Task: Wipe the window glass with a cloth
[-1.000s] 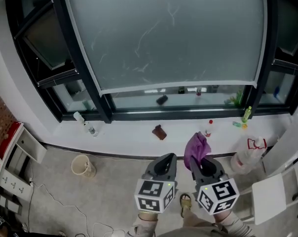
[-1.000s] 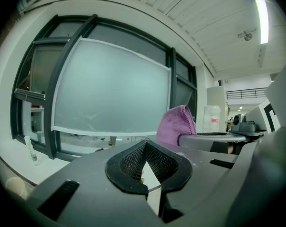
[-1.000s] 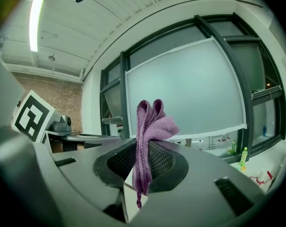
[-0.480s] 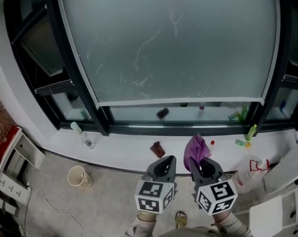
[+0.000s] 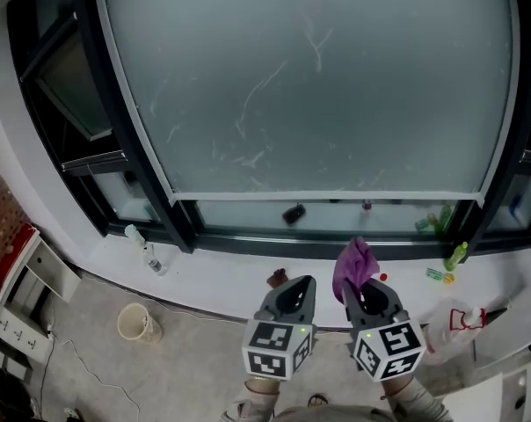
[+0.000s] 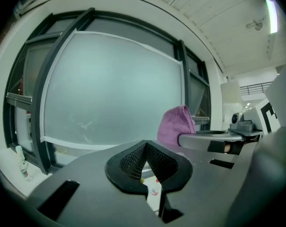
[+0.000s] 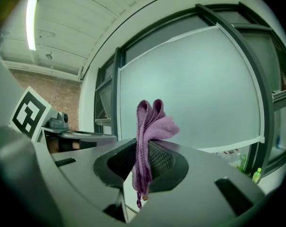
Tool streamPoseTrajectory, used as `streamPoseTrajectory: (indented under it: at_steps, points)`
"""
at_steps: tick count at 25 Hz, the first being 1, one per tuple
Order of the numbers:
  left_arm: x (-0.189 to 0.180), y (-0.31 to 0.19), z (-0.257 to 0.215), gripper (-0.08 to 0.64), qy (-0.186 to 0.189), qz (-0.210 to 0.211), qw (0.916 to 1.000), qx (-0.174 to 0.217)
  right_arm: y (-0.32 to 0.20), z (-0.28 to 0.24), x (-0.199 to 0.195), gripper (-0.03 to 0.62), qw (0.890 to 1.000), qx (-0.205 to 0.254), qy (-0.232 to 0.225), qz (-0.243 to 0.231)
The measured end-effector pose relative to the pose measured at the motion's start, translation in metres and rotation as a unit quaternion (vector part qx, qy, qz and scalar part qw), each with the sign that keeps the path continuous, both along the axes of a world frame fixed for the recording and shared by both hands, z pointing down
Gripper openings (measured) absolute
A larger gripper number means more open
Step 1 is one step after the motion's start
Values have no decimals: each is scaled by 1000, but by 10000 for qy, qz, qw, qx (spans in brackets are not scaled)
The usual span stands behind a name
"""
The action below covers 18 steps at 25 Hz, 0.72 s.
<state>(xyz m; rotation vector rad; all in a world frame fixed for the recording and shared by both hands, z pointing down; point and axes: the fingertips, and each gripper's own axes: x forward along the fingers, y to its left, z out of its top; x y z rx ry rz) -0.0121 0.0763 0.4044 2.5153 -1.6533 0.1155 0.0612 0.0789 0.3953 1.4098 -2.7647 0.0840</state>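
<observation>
1. Pinching the cloth (image 7: 150, 131), the right gripper (image 7: 145, 162) has its jaws shut on the purple folds. The bulk of the cloth stands up past the fingertips, and a thin tail hangs below them.
2. In the head view, the cloth (image 5: 354, 266) sticks out ahead of the right gripper (image 5: 364, 292), towards the window.
3. The left gripper (image 6: 147, 161) has its jaws pressed together with nothing between them. From its own view, the cloth (image 6: 175, 126) shows just to the right of its fingertips.
4. In the head view, the left gripper (image 5: 292, 294) sits just beside the right one, level with it, and the two are not touching.
5. The glass (image 5: 309, 86) lies ahead of and above both pairs of fingertips. It is frosted, with faint pale streaks, and the cloth is apart from it.
6. The sill (image 5: 217, 275) runs across just beyond the fingertips.
   - A small brown thing (image 5: 277, 279) lies on it, just ahead and left of the left fingertips.
   - A clear bottle (image 5: 143, 246) lies well out to the left.
   - A green bottle (image 5: 456, 256) stands to the right of the right fingertips.
7. A cup (image 5: 134, 322) stands on the floor, well to the left of the left gripper.
</observation>
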Motion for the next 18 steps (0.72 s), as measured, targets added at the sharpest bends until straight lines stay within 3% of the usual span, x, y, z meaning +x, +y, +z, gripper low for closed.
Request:
streamPoseTrajectory:
  at_steps: [18]
  points:
    - [-12, -97, 11, 5, 6, -43, 9999, -106, -95, 10, -10, 55, 9999, -132, -46, 2]
